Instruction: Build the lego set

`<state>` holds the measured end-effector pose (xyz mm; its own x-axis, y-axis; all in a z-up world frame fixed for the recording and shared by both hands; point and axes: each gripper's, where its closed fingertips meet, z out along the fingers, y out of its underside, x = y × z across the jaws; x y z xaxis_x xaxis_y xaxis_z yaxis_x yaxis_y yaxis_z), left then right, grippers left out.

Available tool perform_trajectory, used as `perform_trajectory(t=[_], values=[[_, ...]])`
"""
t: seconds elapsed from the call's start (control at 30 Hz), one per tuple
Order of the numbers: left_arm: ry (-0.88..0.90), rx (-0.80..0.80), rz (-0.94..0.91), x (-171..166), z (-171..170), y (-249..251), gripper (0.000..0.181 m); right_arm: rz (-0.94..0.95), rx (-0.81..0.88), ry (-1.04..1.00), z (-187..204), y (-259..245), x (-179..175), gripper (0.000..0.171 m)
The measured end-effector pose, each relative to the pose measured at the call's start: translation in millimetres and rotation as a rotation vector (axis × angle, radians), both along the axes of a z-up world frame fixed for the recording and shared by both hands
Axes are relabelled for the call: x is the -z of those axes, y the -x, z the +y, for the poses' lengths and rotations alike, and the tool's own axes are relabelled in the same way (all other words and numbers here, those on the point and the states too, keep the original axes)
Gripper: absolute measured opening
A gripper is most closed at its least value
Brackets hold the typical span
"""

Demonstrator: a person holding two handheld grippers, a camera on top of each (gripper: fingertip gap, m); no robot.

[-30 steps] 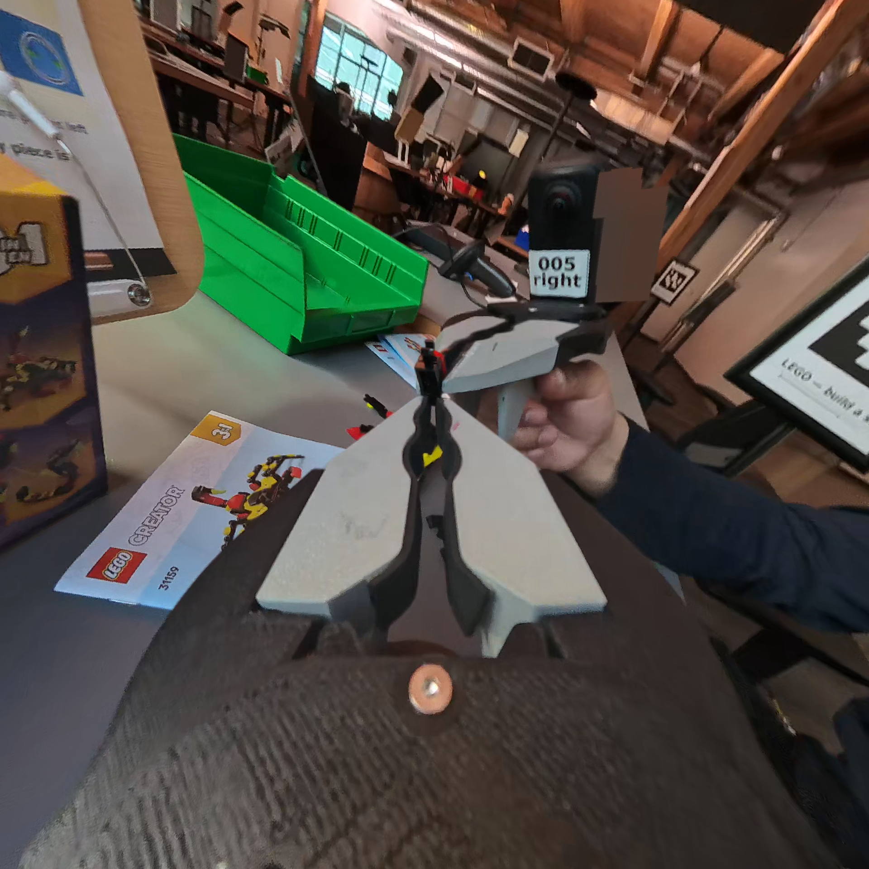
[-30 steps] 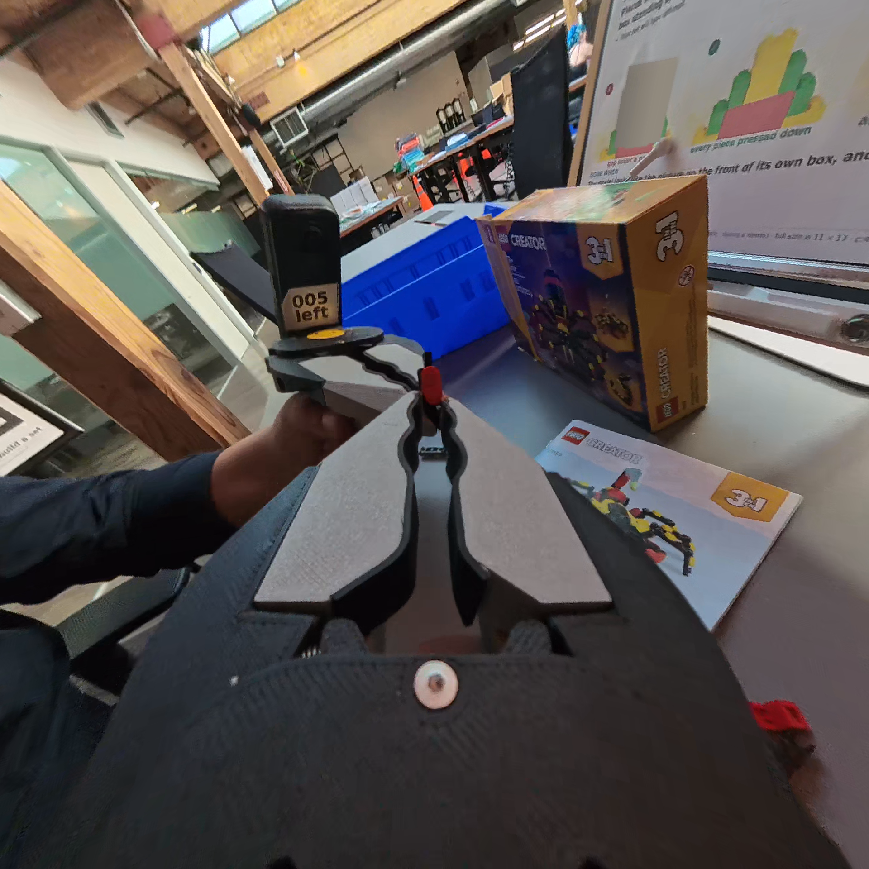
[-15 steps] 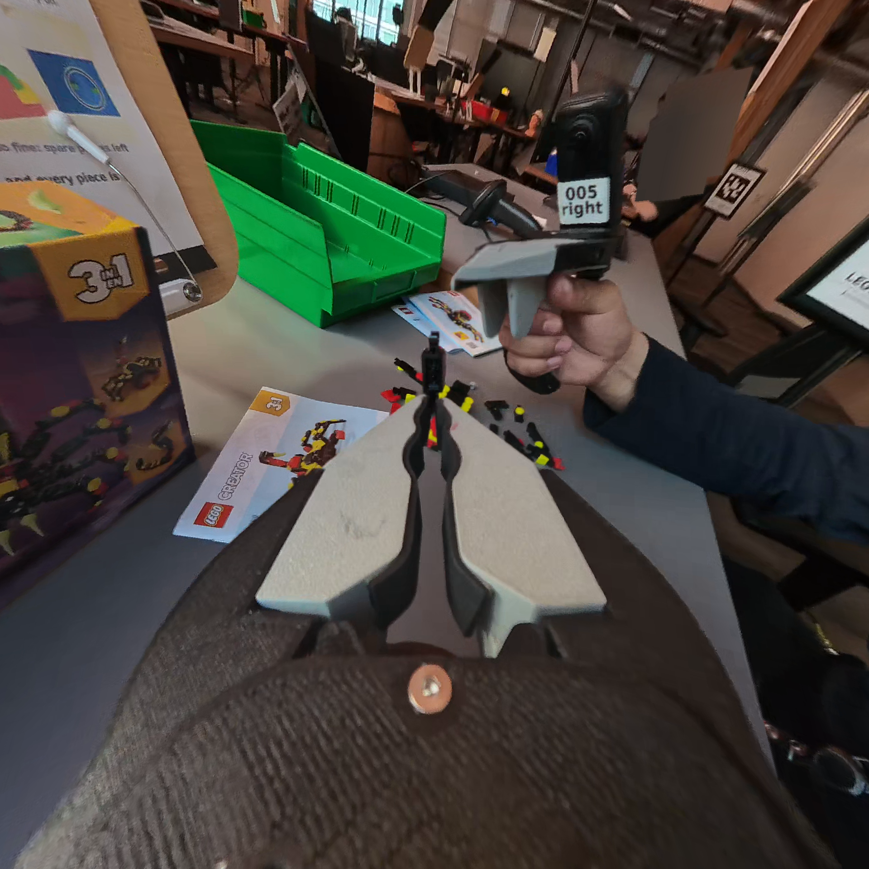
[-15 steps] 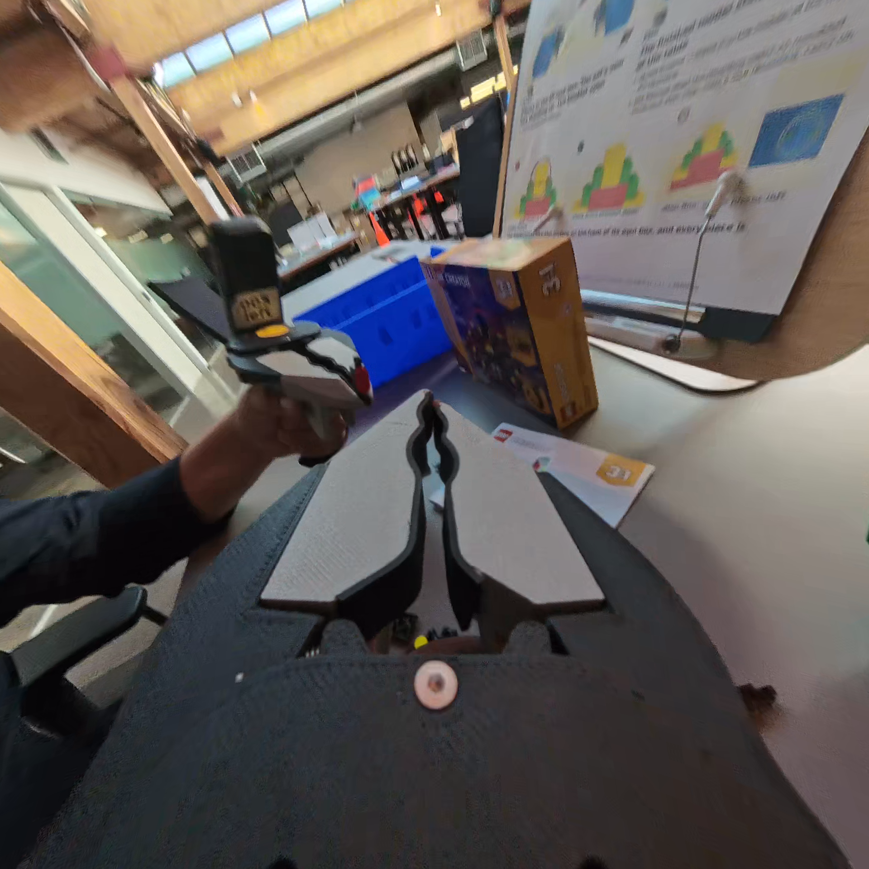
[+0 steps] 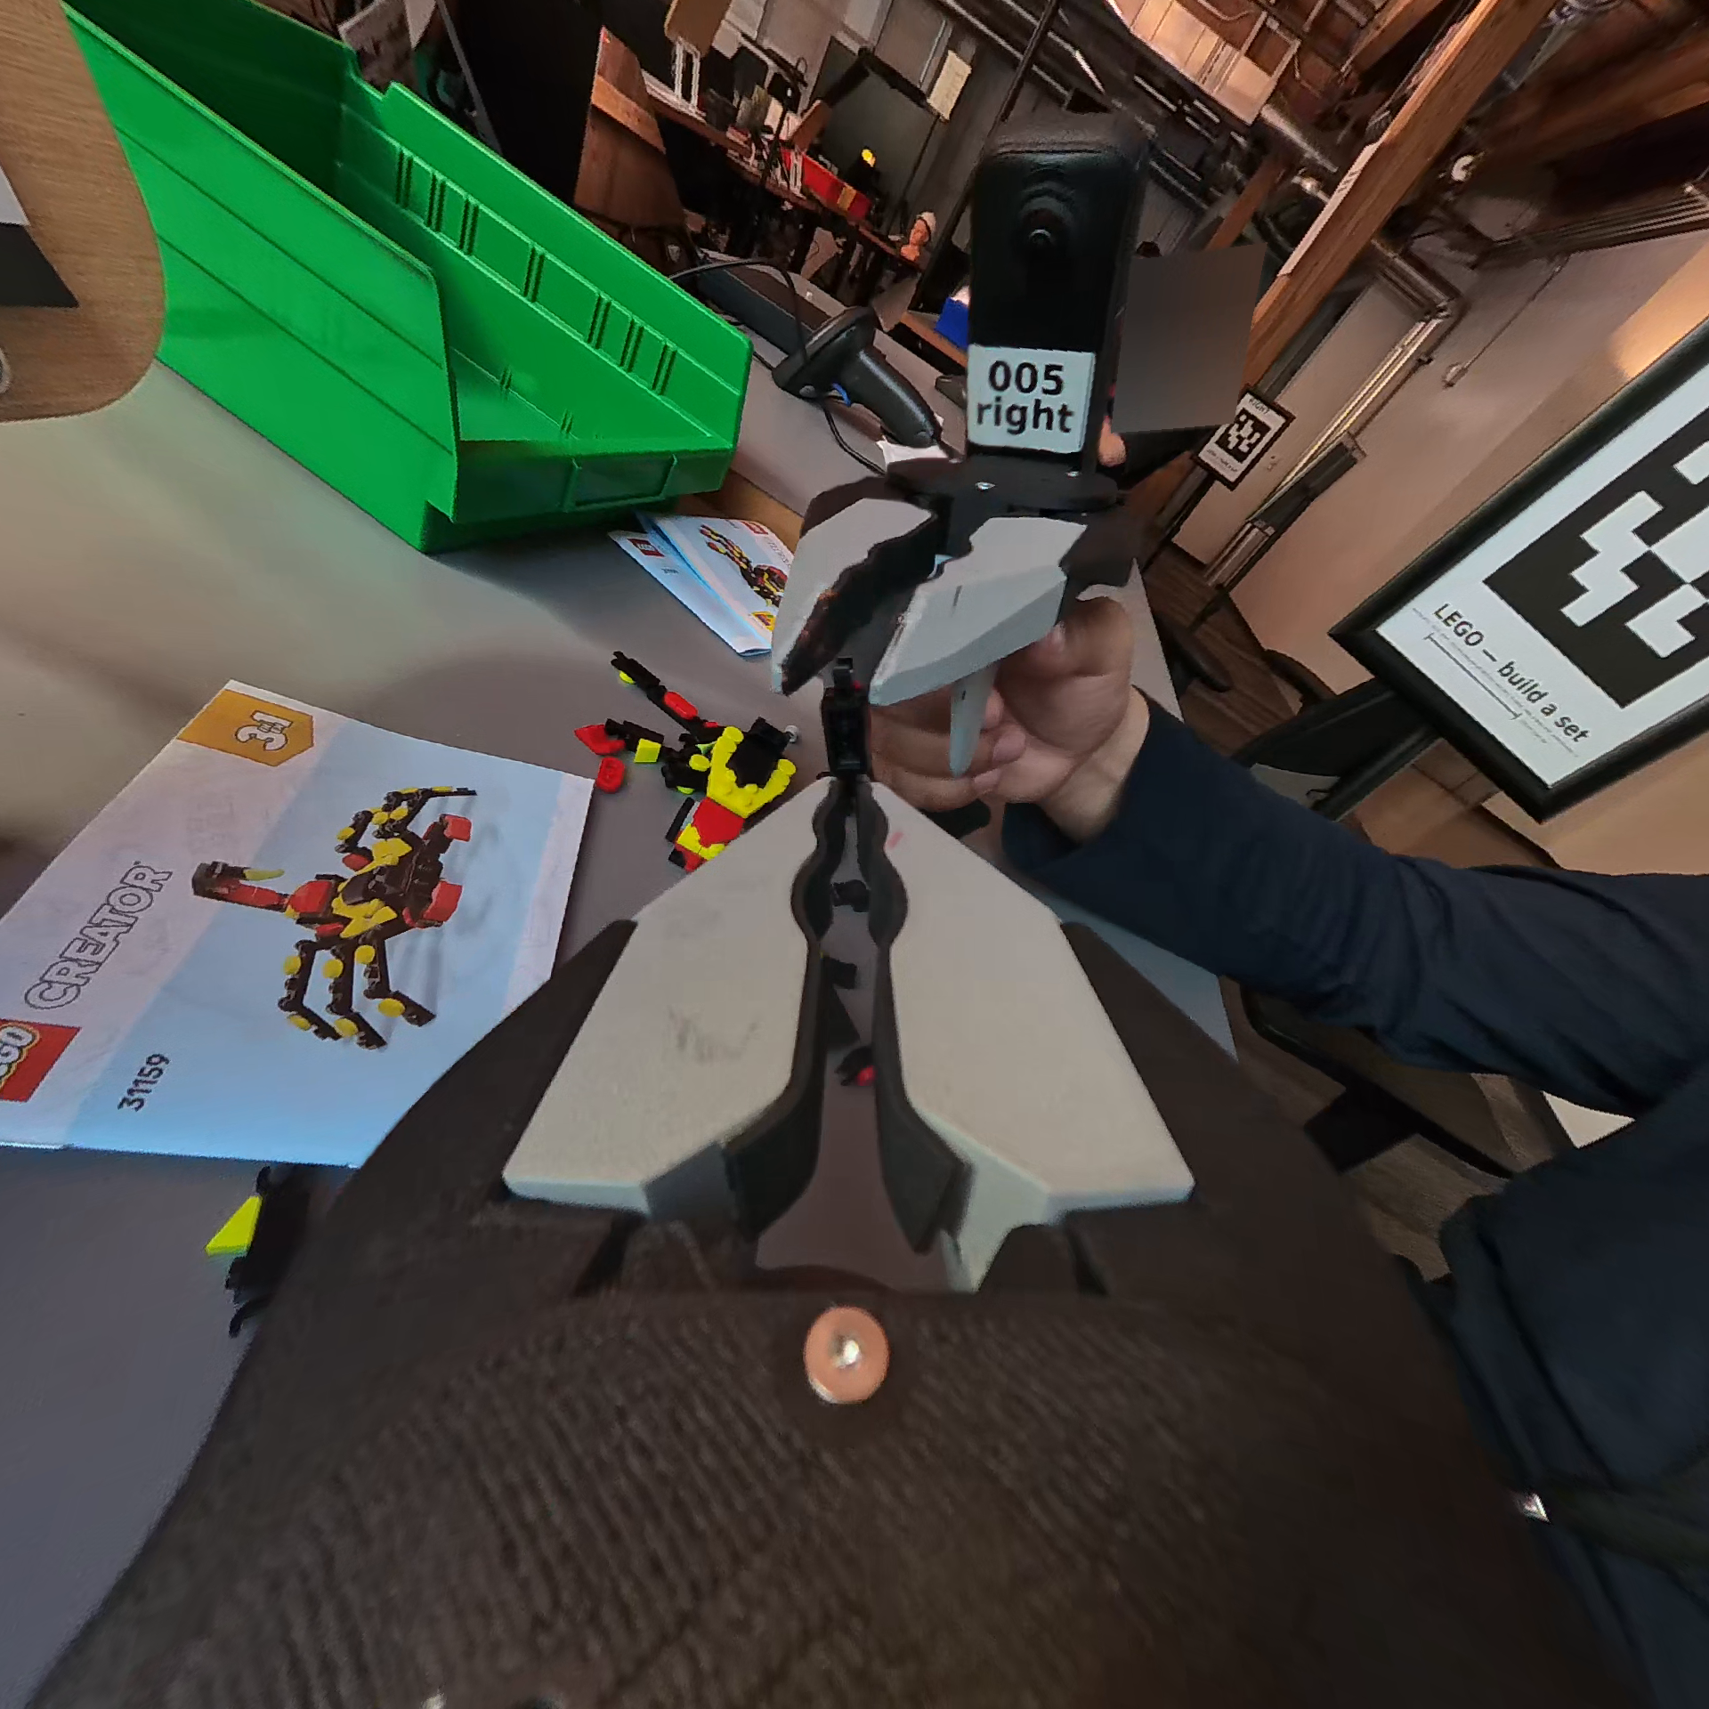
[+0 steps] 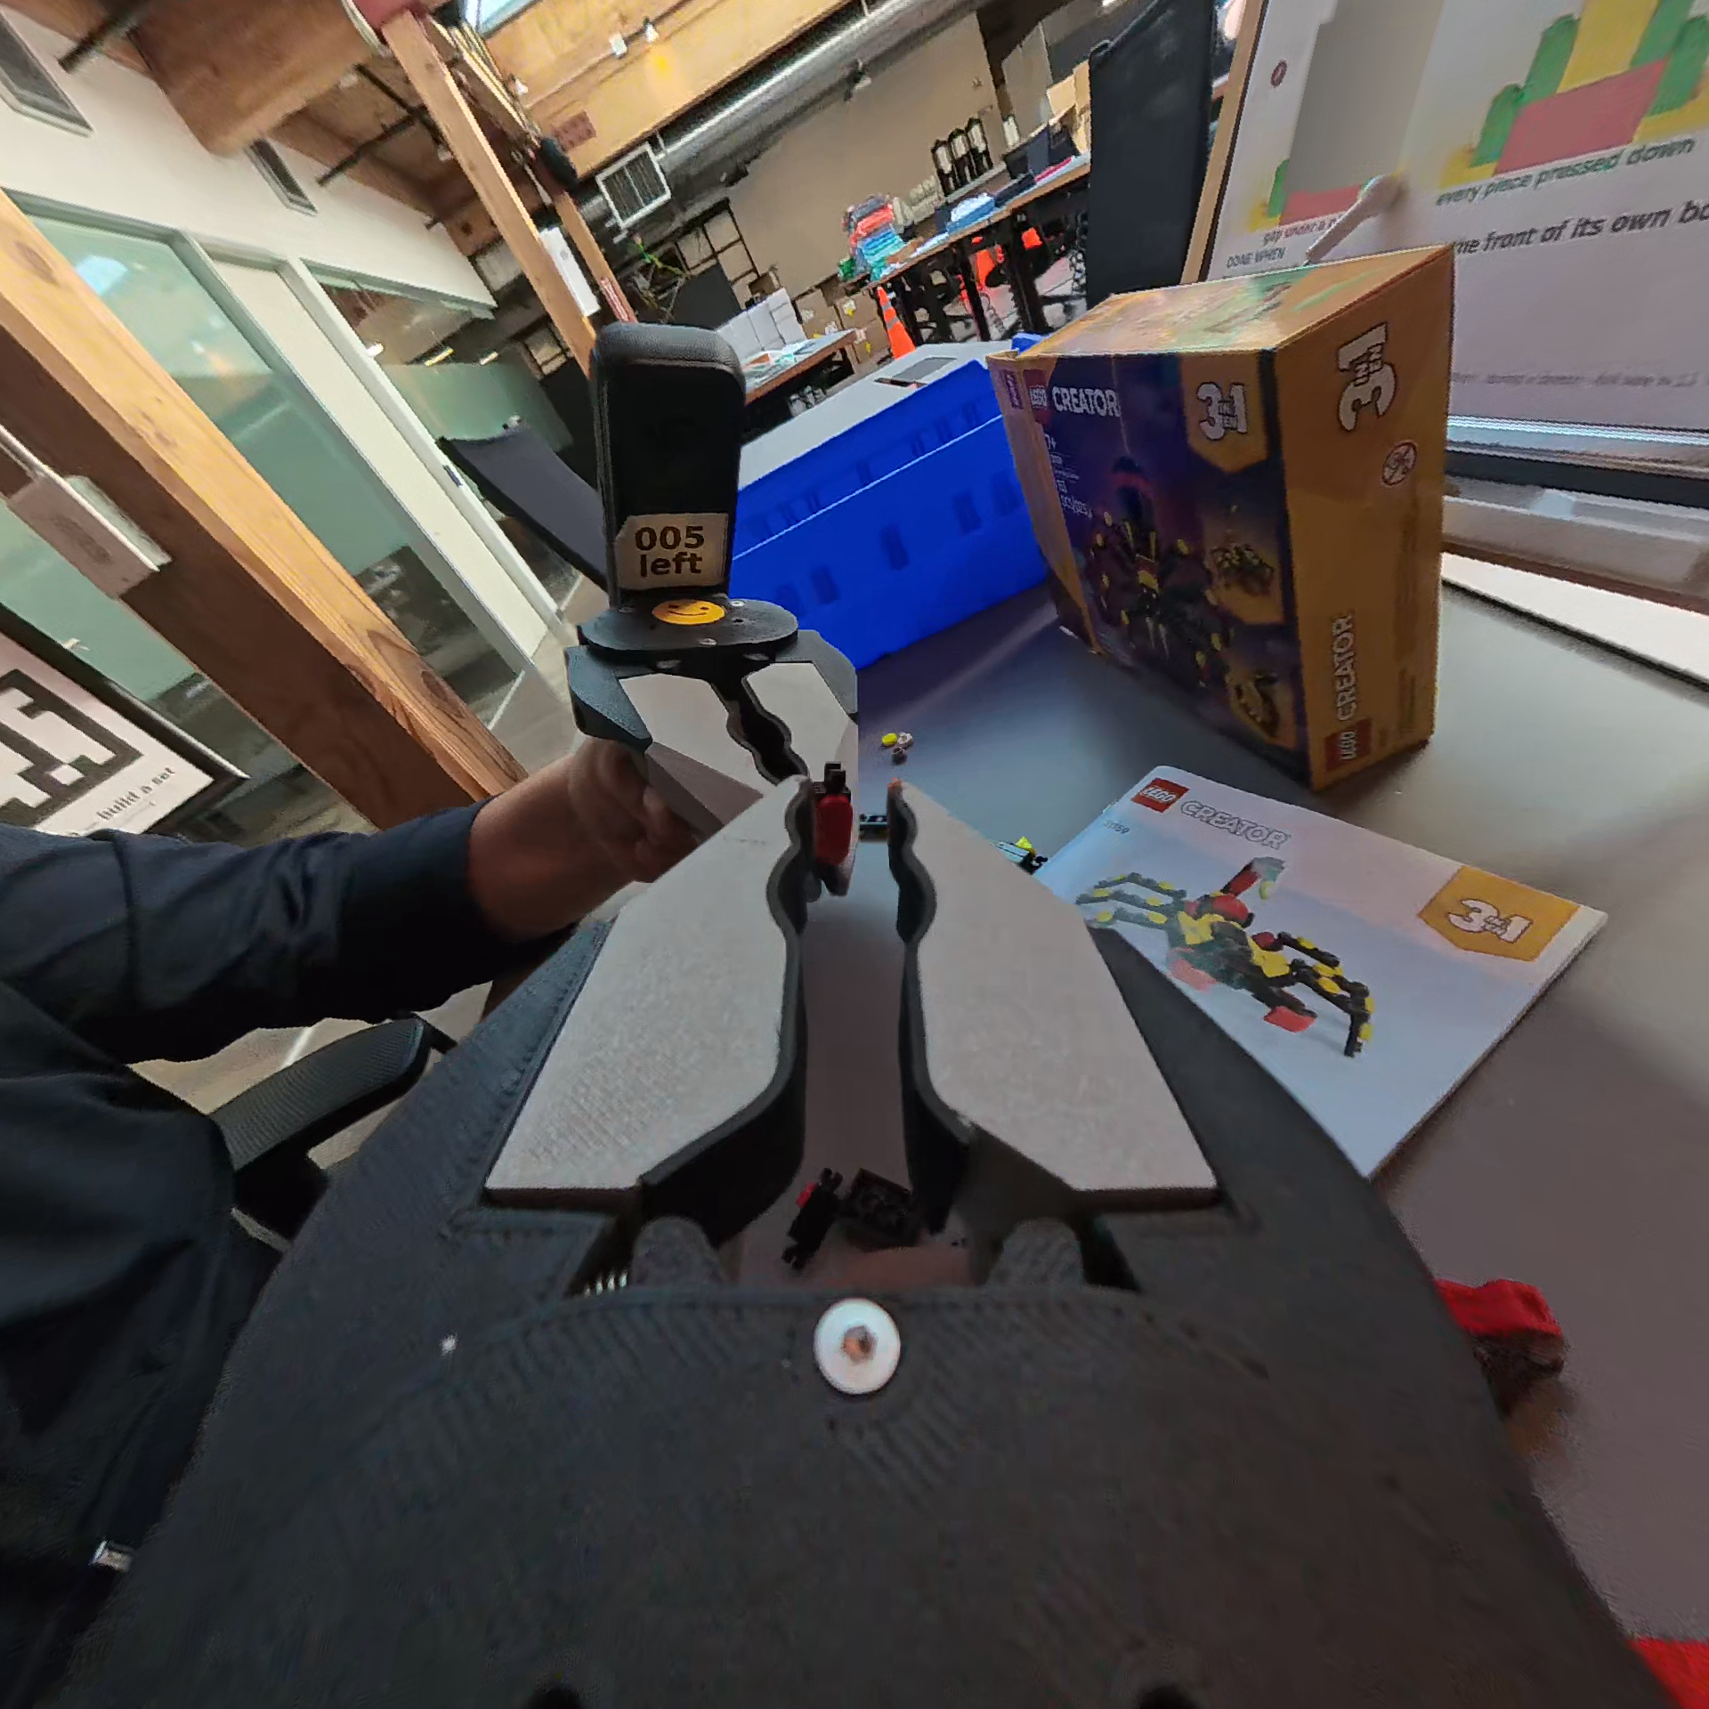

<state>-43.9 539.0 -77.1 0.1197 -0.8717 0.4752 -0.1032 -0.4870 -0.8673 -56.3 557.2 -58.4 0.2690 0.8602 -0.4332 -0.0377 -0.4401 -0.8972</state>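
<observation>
My left gripper [image 5: 843,788] is shut on a small black and red lego piece [image 5: 843,731] that sticks up out of its tips. My right gripper [image 5: 832,680] faces it from just above, with its jaws a little apart over the piece's top. In the right wrist view my right gripper [image 6: 844,797] is open and the piece [image 6: 830,825] sits between its tips, close to the left finger. The left gripper [image 6: 818,768] meets it there. A pile of red, yellow and black lego pieces [image 5: 731,768] lies on the grey table [image 5: 277,573] below.
An instruction booklet [image 5: 277,915] lies left of the pile, and more booklets [image 5: 712,573] lie behind it. A green bin [image 5: 416,305] and a barcode scanner [image 5: 860,379] stand farther back. The set's box [image 6: 1248,518] and a blue bin [image 6: 879,518] stand on the right gripper's far side. Loose pieces [image 6: 860,1211] lie under it. Less than 4 cm separates the two grippers' tips.
The two grippers, apart half a second ago, have come back together. The right gripper's jaws have opened around the piece that the left gripper holds. Both views now point lower at the table.
</observation>
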Motion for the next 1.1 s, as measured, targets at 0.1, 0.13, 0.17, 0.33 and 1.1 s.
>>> perform_trajectory(t=[0.1,0.13,0.17,0.33,1.1], values=[[-0.001,-0.006,0.017,4.5,0.5,-1.2,0.0,0.006,-0.016,0.016,-1.2,2.8,2.8,0.004],[0.003,-0.006,0.013,4.4,0.7,-1.4,0.0,0.01,-0.017,0.016,-1.1,2.9,2.5,0.004],[0.007,-0.005,0.004,3.4,0.6,-1.5,0.0,0.02,-0.019,0.019,-1.3,2.7,1.4,0.004],[-0.006,-0.021,-0.019,-0.7,2.6,-1.0,0.0,0.071,-0.027,0.048,-0.7,-0.3,-2.9,0.004],[-0.031,-0.028,-0.01,0.9,2.6,-3.2,0.0,0.114,-0.033,0.075,0.5,2.2,-2.4,0.005]])
